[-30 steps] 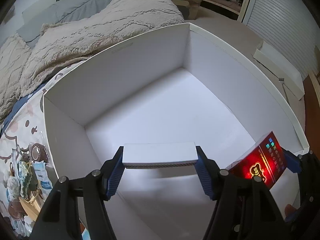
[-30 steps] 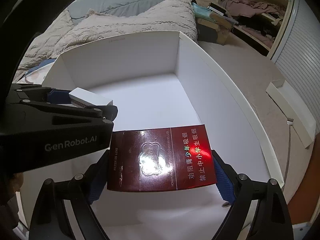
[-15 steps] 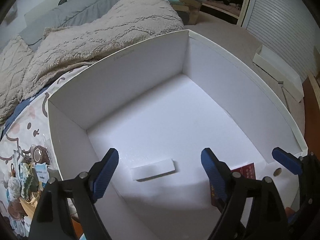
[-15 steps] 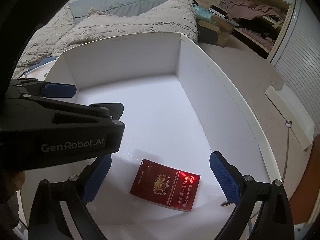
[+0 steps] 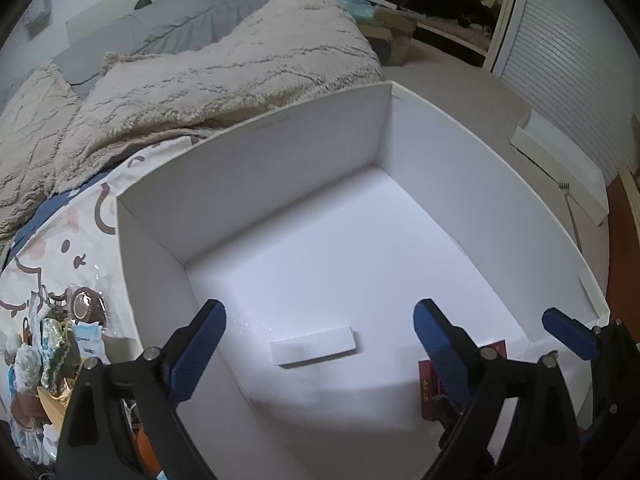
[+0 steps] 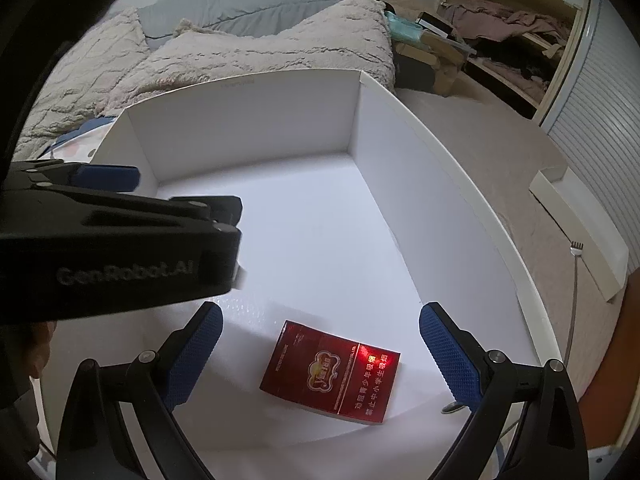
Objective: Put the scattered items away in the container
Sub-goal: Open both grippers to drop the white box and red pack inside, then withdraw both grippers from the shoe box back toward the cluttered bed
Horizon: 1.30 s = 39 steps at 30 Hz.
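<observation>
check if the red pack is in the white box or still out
In. The red pack lies flat on the floor of the white box, its printed face up, below the open right gripper, whose blue pads stand clear of it.

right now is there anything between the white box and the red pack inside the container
In the left wrist view, only the left hand-held gripper's right finger crosses between the white box and the red pack; the container's floor there looks bare.
</observation>
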Each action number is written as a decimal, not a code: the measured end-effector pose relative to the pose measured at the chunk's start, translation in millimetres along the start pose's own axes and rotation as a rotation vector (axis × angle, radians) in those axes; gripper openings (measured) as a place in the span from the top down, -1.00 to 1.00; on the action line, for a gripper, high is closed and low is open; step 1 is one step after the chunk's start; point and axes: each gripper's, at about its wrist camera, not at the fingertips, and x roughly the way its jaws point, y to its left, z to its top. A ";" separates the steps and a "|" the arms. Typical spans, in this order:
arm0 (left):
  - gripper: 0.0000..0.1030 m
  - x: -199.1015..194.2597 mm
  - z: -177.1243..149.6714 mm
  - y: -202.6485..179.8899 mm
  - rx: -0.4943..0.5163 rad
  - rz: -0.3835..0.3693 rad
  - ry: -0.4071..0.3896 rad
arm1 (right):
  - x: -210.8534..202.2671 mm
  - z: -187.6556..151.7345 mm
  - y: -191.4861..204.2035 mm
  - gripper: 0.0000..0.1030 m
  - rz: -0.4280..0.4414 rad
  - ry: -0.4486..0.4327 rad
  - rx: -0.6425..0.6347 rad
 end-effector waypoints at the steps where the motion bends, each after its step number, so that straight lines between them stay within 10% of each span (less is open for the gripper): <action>1: -0.88 -1.5 0.0 1.0 -0.002 0.003 -0.005 | -0.4 0.4 -0.4 -0.92 0.002 -0.002 0.003; 39: -0.90 -108.7 -64.3 89.9 -0.093 0.112 -0.289 | -30.0 9.2 -1.1 -0.91 0.005 -0.151 0.127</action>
